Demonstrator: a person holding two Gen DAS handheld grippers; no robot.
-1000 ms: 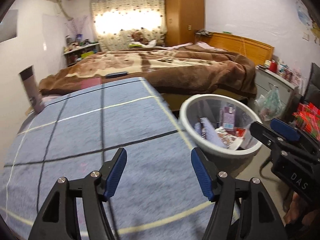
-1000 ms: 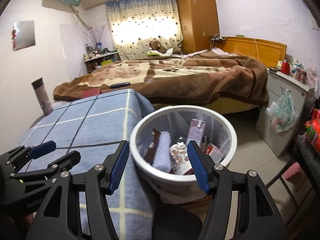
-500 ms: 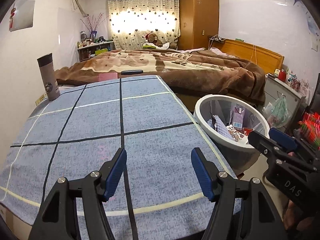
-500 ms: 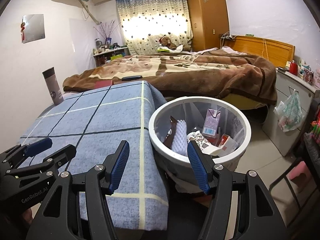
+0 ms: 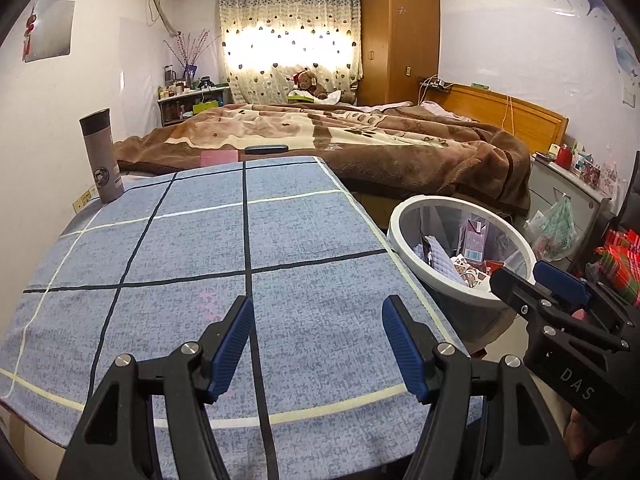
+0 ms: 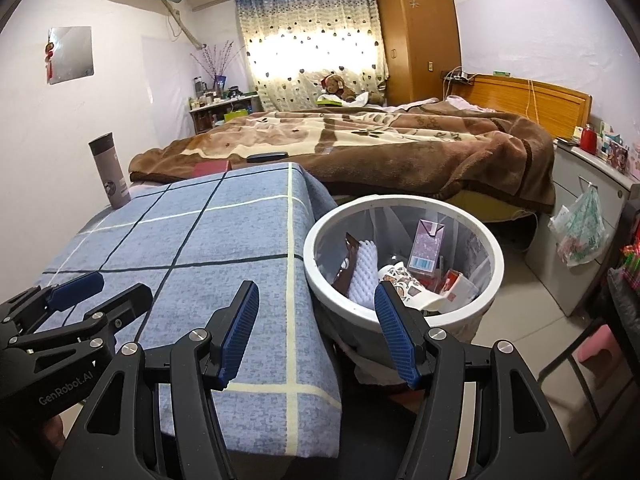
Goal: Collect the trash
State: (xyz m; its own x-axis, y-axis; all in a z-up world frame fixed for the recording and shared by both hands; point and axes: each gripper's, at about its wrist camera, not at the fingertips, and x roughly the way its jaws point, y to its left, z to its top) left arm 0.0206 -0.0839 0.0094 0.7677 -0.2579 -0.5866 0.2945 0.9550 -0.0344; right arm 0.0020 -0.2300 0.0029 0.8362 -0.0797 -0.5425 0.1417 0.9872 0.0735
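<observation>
A white trash bin stands on the floor right of the table; it also shows in the left wrist view. It holds a purple carton, white foam netting and paper scraps. My left gripper is open and empty above the blue checked tablecloth. My right gripper is open and empty, over the table's right edge beside the bin. Each gripper shows in the other's view, the left and the right.
A grey thermos stands at the table's far left corner. A bed with a brown blanket lies behind. A grey cabinet with a hanging plastic bag stands right of the bin. A black phone lies on the bed's edge.
Both grippers have pulled back and risen from the bin, so more of the table and room shows. Both stay open and empty.
</observation>
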